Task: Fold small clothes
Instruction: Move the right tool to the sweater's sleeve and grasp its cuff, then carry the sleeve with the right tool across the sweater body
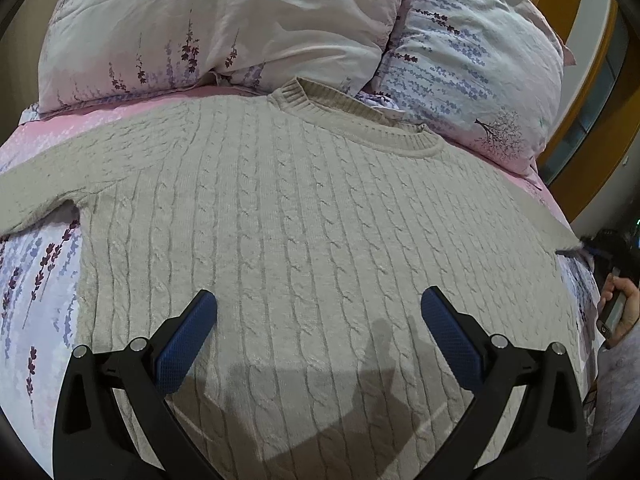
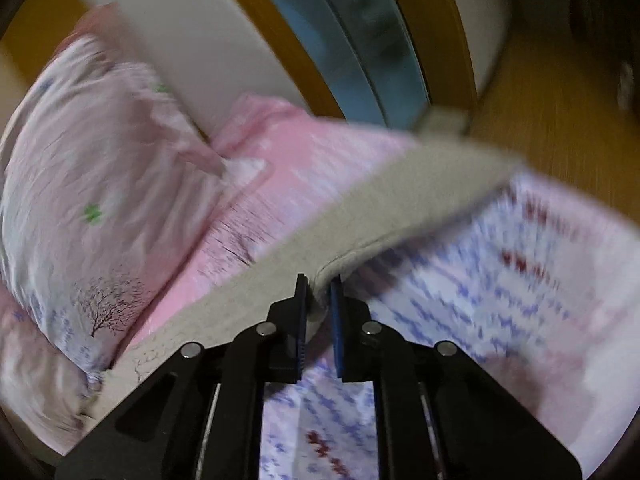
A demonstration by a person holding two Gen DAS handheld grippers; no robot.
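- Bed (image 1: 44,280), floral sheet; wood-framed wall behind.
- Two pillows (image 1: 208,28).
- One sweater (image 1: 312,216), spread flat.
- Left claw (image 1: 319,308) released.
- Right claw (image 2: 319,296) clenched on sleeve (image 2: 400,204).

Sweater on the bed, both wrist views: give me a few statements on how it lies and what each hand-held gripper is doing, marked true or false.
1. The sweater lies spread flat on the bed, neckline towards the pillows. True.
2. The left hand-held gripper is clamped on the sweater's hem. False: its jaws stand wide apart above the knit and hold nothing.
3. The right hand-held gripper is closed on the edge of the sweater's sleeve. True.
4. The sweater is already folded in half. False: its body still lies open in one layer, with a sleeve stretched out to each side.
5. The sweater is a beige cable knit. True.
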